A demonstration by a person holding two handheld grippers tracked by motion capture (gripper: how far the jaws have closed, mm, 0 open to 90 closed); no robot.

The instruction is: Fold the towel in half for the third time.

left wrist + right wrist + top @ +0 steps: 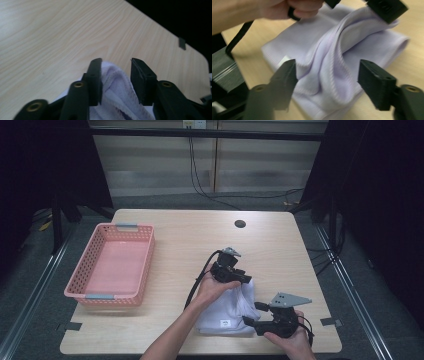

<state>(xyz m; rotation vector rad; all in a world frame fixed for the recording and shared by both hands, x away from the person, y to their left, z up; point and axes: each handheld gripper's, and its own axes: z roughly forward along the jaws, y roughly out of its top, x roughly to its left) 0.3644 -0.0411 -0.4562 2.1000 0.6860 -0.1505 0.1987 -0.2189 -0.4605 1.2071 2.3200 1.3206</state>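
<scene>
A folded white cloth (pixel 225 312) lies near the table's front edge, with a raised crease running along its right part. My left gripper (pixel 245 279) is at the cloth's far corner. In the left gripper view, my left gripper (pixel 116 62) has its jaws apart: the cloth (pixel 117 92) bunches between them against the left pad, with a gap at the right pad. My right gripper (pixel 253 313) is at the cloth's near right corner. In the right gripper view, my right gripper (pixel 328 66) stands wide open over the rumpled cloth (pixel 312 40), its pads clear of the fabric.
An empty pink basket (pixel 148 255) stands at the table's left side. The wooden table (pixel 175 230) has a round cable hole (pixel 240 224) near its far edge. Dark floor and cables lie beyond it.
</scene>
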